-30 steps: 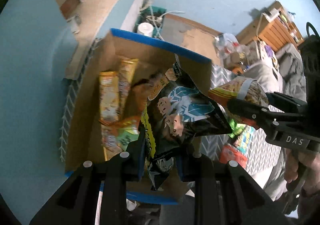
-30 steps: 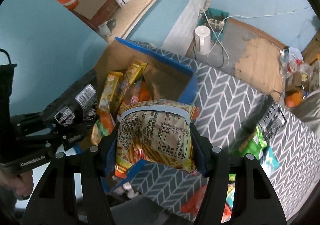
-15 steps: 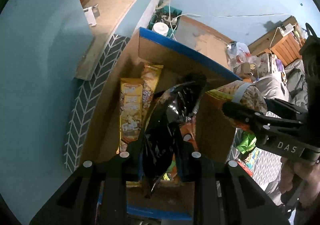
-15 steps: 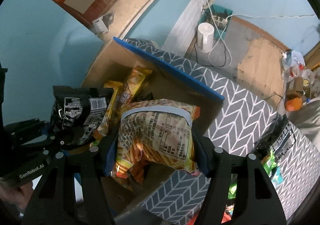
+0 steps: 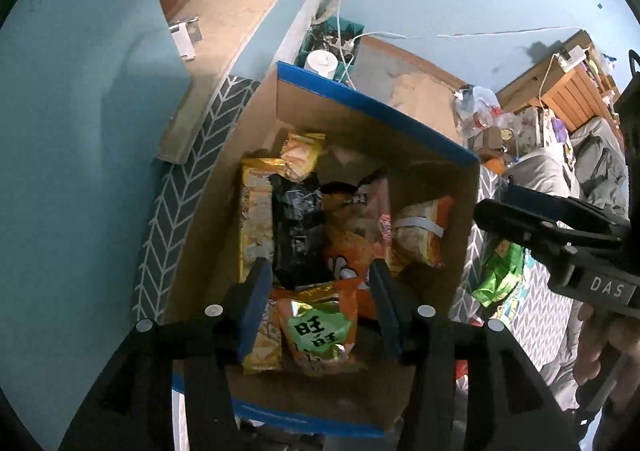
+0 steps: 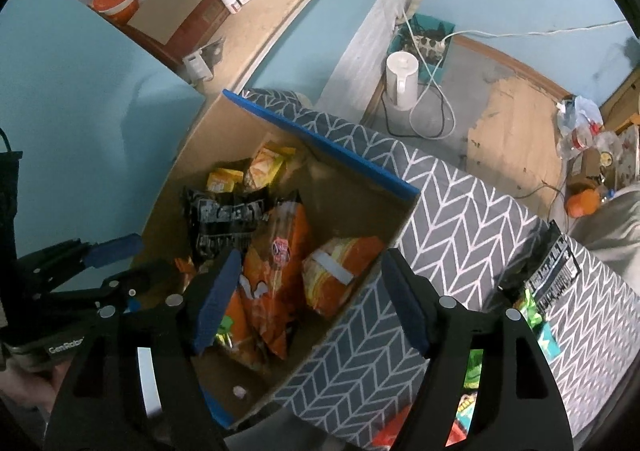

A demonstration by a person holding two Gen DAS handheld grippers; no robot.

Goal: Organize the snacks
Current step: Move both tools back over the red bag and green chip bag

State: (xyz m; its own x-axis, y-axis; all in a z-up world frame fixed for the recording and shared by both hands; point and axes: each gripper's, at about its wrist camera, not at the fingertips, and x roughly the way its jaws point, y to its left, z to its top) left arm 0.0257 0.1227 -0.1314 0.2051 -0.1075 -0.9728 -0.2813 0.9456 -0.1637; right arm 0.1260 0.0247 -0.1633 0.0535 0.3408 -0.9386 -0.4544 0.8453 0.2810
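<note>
Fingers of both the left gripper and right gripper were opening, empty; the black packet and orange-yellow packet they had carried now lay in the cardboard box, leaving more snacks outside.

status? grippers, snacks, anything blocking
Left gripper, right gripper: both opening, nothing between fingers. Black bag and taped orange bag lie in box. Nothing blocking.

right tongs opening, empty, above snack box
</note>
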